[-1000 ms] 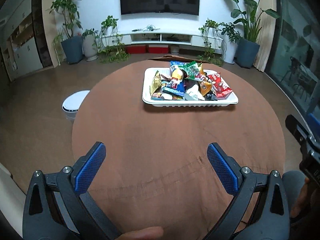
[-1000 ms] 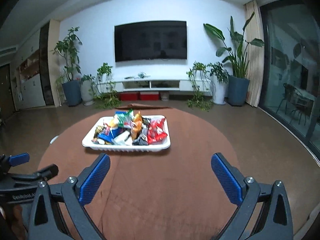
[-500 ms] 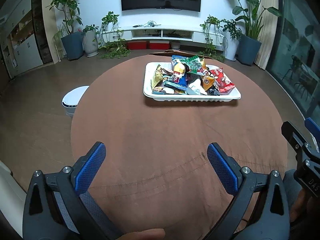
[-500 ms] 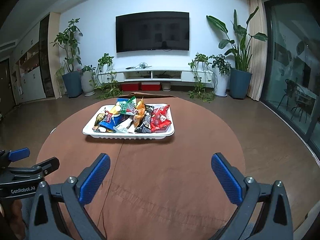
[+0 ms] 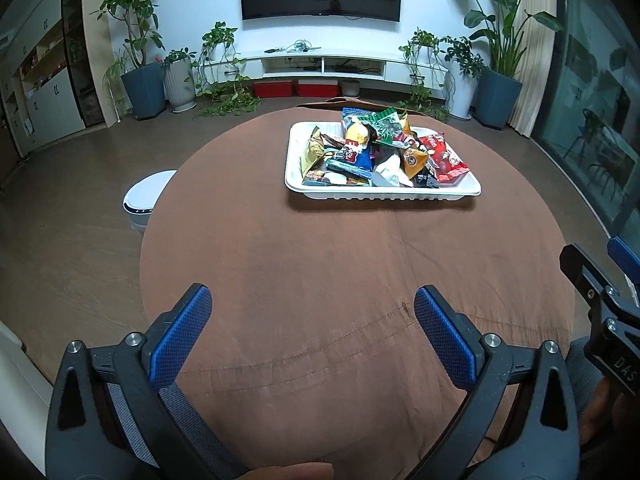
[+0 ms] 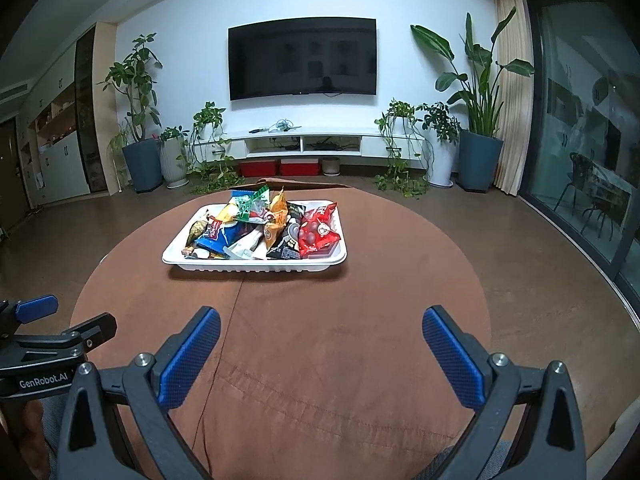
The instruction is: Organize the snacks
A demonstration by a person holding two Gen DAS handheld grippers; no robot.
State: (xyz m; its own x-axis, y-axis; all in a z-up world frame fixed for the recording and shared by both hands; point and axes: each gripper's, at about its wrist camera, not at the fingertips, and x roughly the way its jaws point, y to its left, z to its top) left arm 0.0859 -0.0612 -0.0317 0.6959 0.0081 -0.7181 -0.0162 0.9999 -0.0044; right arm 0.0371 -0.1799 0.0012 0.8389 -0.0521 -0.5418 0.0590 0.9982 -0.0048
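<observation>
On round brown cloth (image 5: 320,264), crinkly packets (image 5: 372,152) fill ribbed tray (image 5: 384,194).

Packets at the bottom of the white tray (image 5: 384,194) lie buried under the snack pile (image 5: 376,152); their print is too small to read. Beside the tray's table, the right gripper (image 5: 612,276) is cut off by the frame edge.

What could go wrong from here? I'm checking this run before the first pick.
The snack packets are heaped and overlapping in the white tray, so pulling one could drag others onto the brown tablecloth. The tray looks light and may slide if nudged. Both the left gripper and right gripper are open and approach side by side, so they might collide.
</observation>
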